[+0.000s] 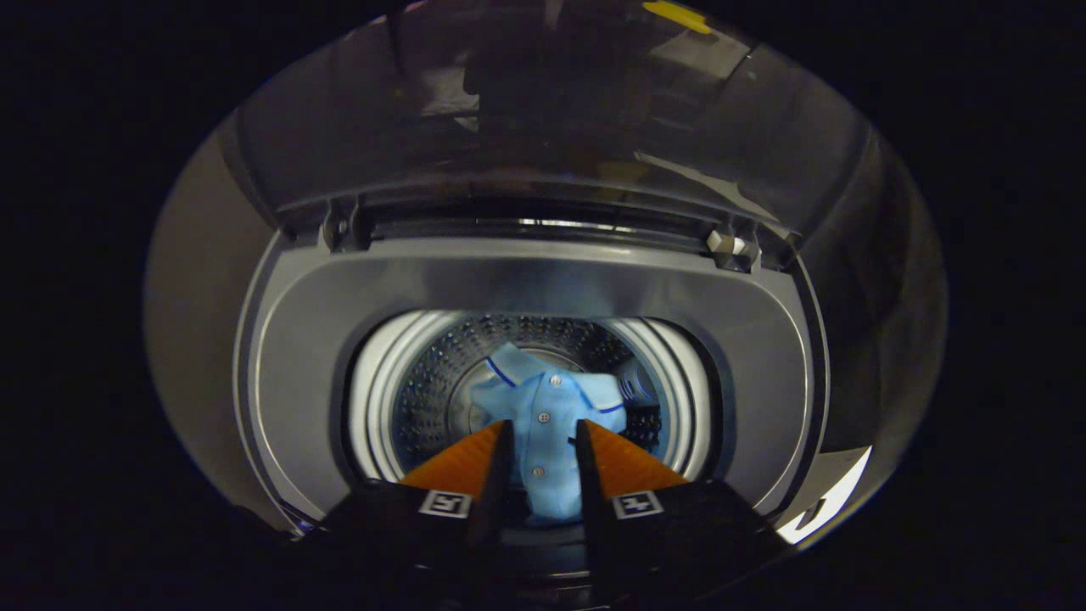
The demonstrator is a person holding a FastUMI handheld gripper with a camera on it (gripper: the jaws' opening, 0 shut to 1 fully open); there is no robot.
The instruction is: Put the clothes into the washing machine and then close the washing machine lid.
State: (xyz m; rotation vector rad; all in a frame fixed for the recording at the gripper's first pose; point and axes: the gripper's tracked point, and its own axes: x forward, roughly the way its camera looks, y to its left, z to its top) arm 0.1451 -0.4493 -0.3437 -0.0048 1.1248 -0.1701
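A top-loading washing machine (280, 373) stands in front of me with its lid (543, 110) raised upright at the back. The perforated steel drum (424, 382) lies open below. A light blue shirt (543, 399) with a buttoned placket and dark-trimmed collar hangs over the drum mouth. Its cloth runs back between my fingers, and the collar end spreads out just beyond the fingertips. My gripper (544, 424) is shut on the shirt, with both fingers pressing on the bunched fabric. The part of the shirt nearest me is hidden behind the gripper body.
A grey plastic rim (543, 280) surrounds the drum opening. Two lid hinges (339, 225) (730, 246) sit at its back corners. The glossy lid reflects the room. Light falls on a patch of surface (836, 492) to the right of the machine.
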